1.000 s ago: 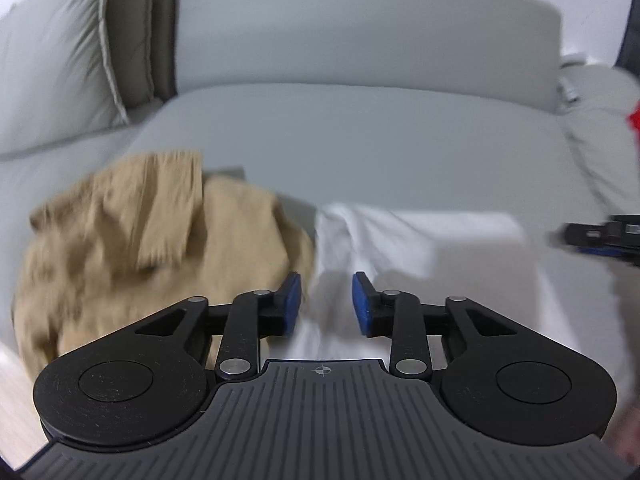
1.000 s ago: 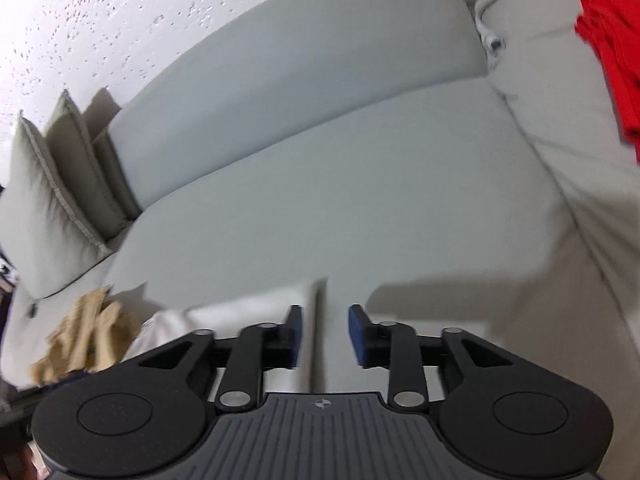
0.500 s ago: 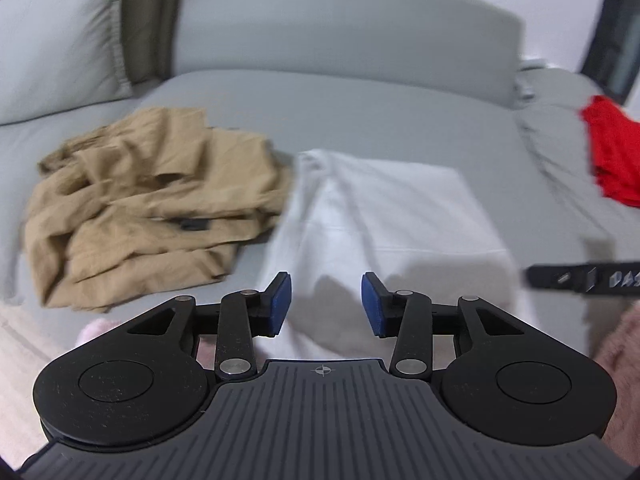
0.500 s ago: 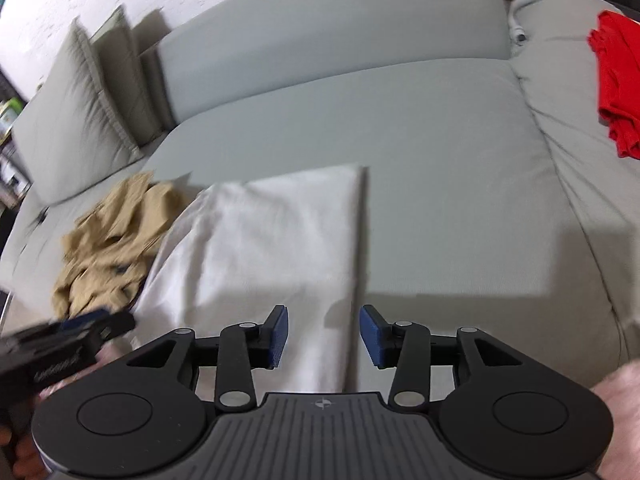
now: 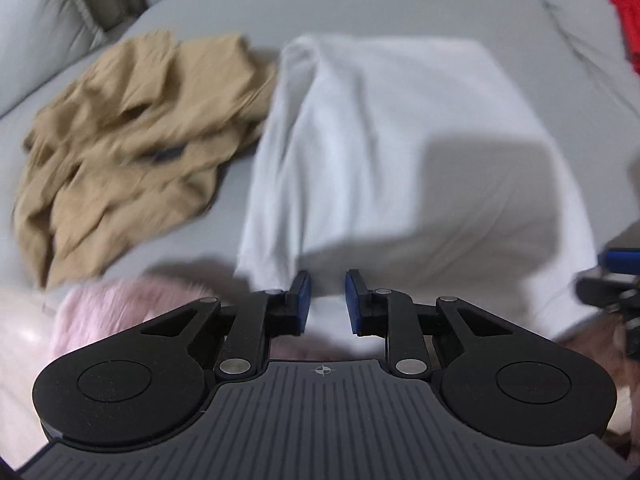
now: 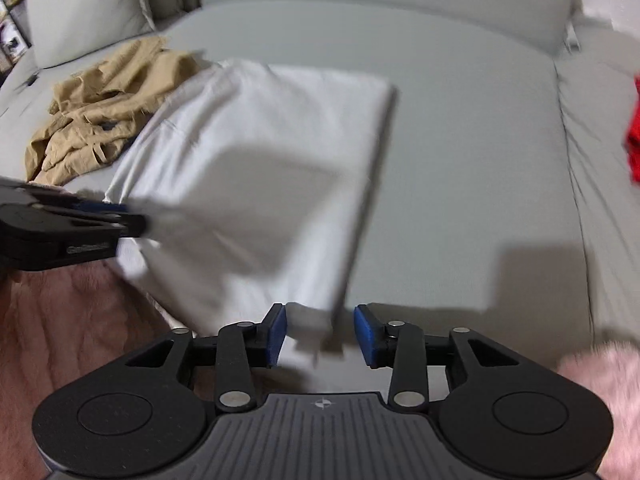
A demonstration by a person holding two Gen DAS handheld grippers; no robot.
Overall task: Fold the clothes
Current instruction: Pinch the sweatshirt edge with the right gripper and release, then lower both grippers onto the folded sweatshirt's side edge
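In the left wrist view, the left gripper (image 5: pixel 326 300) was pointed steeply down at the near edge of a white garment (image 5: pixel 400 152), which was spread flat on a grey sofa (image 5: pixel 380 8). Its jaws were closing, and the near hem of the white cloth was seen in the gap between the blue pads (image 5: pixel 303 296), but it could not be told that the pads pressed on it. A crumpled tan garment (image 5: pixel 128 140) was lying ahead and to the left of the gripper, touching the left edge of the white one. A red cloth (image 5: pixel 628 16) was seen far ahead to the right. Pink fluffy fabric (image 5: pixel 120 308) was seen just under the left side of the gripper. The other gripper was partly visible at the right edge.

In the right wrist view, the right gripper (image 6: pixel 320 334) was held over the near right corner of the white garment (image 6: pixel 260 152). Its jaws were closing, and the corner of the cloth was between the pads (image 6: pixel 278 332), with a free gap beside the right pad. The left gripper (image 6: pixel 120 220) was seen to the left, at the near left edge of the same garment. The tan garment (image 6: pixel 96 112) was far ahead on the left, and the red cloth (image 6: pixel 634 132) far to the right on the sofa (image 6: pixel 460 120).
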